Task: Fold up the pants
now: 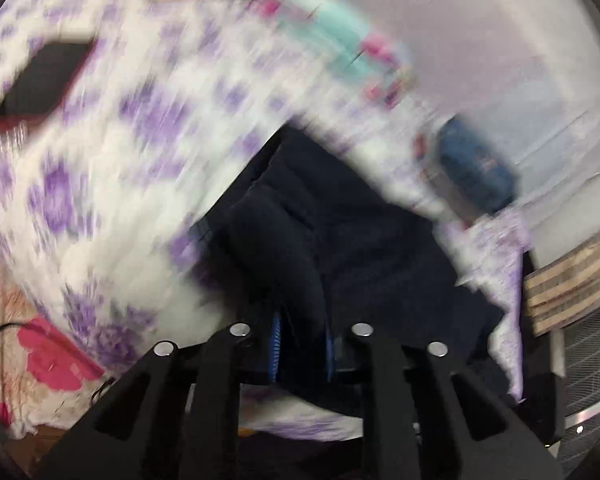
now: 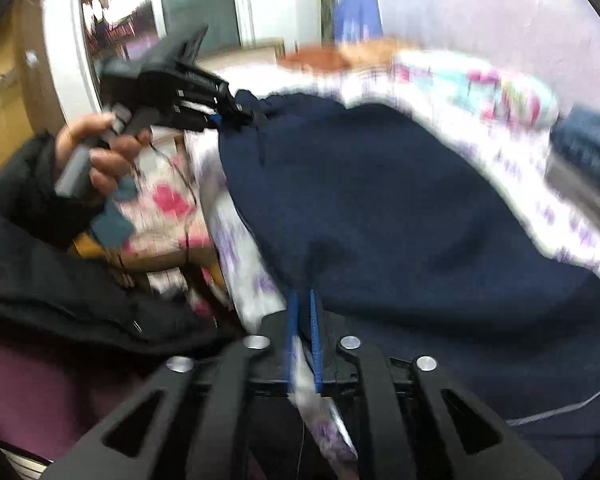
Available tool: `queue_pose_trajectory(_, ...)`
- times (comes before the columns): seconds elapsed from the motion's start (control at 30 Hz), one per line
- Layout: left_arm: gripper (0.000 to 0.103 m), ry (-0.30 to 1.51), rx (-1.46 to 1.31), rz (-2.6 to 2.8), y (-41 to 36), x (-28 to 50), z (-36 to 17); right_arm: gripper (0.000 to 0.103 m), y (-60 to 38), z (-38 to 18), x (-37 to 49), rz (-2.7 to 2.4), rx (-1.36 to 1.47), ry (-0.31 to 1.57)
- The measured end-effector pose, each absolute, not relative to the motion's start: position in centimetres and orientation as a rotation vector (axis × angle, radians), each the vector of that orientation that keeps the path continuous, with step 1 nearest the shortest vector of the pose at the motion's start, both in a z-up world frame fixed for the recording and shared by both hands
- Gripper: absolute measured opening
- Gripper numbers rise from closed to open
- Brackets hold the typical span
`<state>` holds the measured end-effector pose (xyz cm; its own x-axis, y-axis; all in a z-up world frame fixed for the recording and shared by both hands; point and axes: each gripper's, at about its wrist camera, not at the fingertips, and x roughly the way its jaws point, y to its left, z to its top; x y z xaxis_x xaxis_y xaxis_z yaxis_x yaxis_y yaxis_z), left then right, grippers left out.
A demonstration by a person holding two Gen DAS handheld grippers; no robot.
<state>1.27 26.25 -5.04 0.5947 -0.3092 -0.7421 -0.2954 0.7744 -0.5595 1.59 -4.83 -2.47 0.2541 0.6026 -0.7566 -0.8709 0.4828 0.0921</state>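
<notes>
The navy pants (image 2: 380,208) lie spread over a bed with a white sheet printed with purple flowers (image 1: 112,152). My left gripper (image 1: 300,344) is shut on a bunched fold of the pants (image 1: 340,240). It also shows in the right wrist view (image 2: 236,114), pinching the waistband end and lifting it. My right gripper (image 2: 304,312) is shut on the near edge of the pants, its blue pads close together. Both views are motion-blurred.
A folded teal and pink blanket (image 1: 328,28) lies at the far side of the bed. A dark blue object (image 1: 476,168) sits near the wall. A red-flowered cover (image 2: 164,208) lies by the bed's edge. A doorway (image 2: 116,28) is behind.
</notes>
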Motion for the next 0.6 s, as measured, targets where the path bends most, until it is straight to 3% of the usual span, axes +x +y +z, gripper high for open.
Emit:
queue_pose_trajectory(0.03, 0.019, 0.952, -0.733, -0.024, 26.5, 1.1, -5.7, 0.027, -4.9, -2.9, 1.5, 1.014, -0.391, 0.828)
queue_pose_trajectory(0.1, 0.021, 0.921, -0.729, -0.042, 26.6, 0.3, -4.7, 0.044, -6.4, -1.7, 0.9, 0.990, -0.354, 0.758)
queue_pose_trajectory(0.13, 0.028, 0.911, -0.719, -0.048, 26.6, -0.1, -3.9, 0.050, -7.6, -0.5, 0.9, 0.968, -0.318, 0.710)
queue_pose_trajectory(0.2, 0.046, 0.868, -0.671, -0.011, 26.9, -1.3, -1.9, 0.080, -11.8, 2.7, 1.6, 0.821, -0.233, 0.602)
queue_pose_trajectory(0.27, 0.049, 0.794, -0.578, 0.070, 27.0, -3.0, 1.3, 0.094, -16.2, 4.5, 3.8, 0.621, -0.157, 0.570)
queue_pose_trajectory(0.43, 0.064, 0.644, -0.458, 0.060, 24.5, -5.0, 7.1, 0.095, -27.0, 4.9, 13.8, 0.190, 0.109, 0.801)
queue_pose_trajectory(0.6, 0.064, 0.799, -0.426, -0.206, 16.5, -1.0, 3.5, 0.095, -25.7, 1.7, 22.8, 0.005, 0.039, 1.018)
